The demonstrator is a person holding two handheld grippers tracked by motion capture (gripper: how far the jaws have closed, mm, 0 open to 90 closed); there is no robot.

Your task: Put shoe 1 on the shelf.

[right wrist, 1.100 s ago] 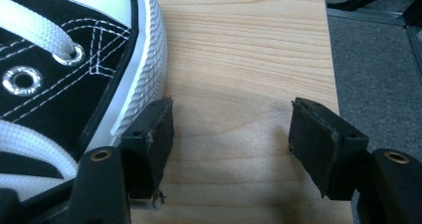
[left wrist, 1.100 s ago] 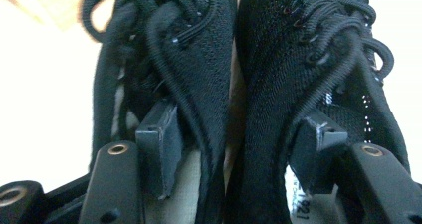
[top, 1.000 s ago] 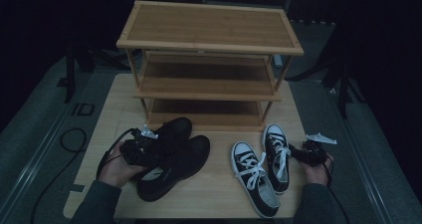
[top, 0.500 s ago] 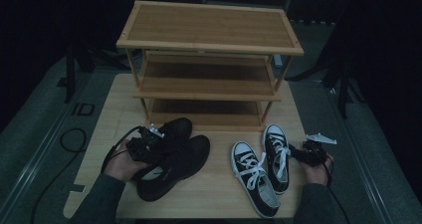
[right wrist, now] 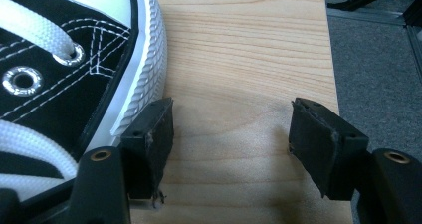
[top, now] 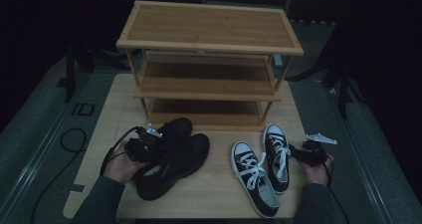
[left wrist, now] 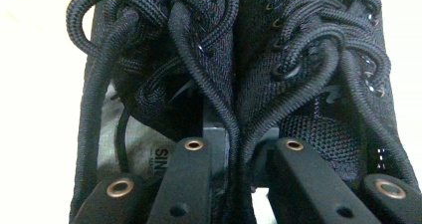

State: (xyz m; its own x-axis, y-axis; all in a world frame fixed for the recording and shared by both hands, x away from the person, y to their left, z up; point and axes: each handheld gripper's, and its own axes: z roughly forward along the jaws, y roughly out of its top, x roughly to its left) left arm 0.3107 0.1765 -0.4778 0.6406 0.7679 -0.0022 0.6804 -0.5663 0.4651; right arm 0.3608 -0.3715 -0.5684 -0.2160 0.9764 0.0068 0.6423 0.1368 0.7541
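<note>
You worked at a pale wooden table [top: 107,109] whose grain ran across its top. At the far end of that table stood a three-tier bamboo shoe rack [top: 211,27], its top shelf the brightest surface in the room and its two lower shelves in shadow. Around the table lay a grey carpeted floor [top: 35,134]. Left of the table a black cable [top: 67,139] looped on that floor, and near it sat a dark marking reading "ID" [top: 82,109]. Beyond the rack the room fell into darkness, with dark stand legs [top: 343,89] to the rack's right.
</note>
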